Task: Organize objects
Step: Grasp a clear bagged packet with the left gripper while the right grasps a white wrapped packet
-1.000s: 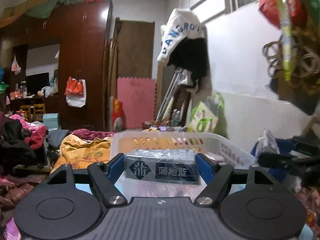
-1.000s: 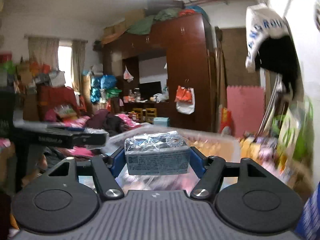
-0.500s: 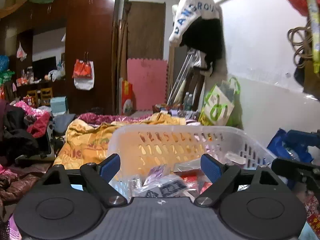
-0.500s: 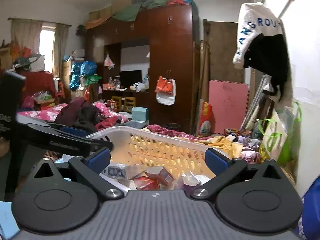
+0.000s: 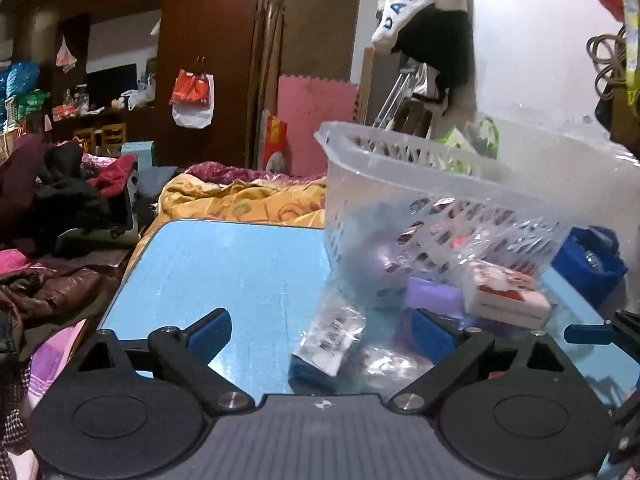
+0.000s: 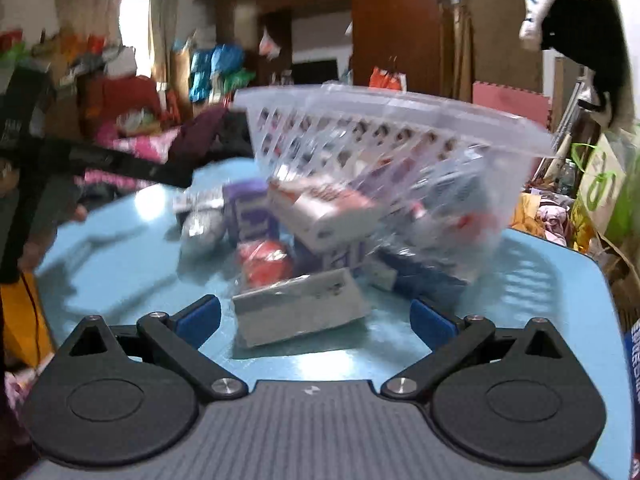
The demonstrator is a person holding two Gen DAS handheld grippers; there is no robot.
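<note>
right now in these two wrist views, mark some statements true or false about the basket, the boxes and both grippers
1. The white basket stands upright. False: it is tipped, with packets spilling out.
2. The left gripper is open. True.
3. The right gripper grips a box. False: it is open and holds nothing.
4. A white and red box lies on the blue table. True.

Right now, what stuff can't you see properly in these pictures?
- Right wrist view: the boxes and white basket are motion-blurred, so labels are unreadable.
- Left wrist view: basket contents are hazy behind its wall.
- Left wrist view: the other hand-held gripper is cut off by the right edge.
</note>
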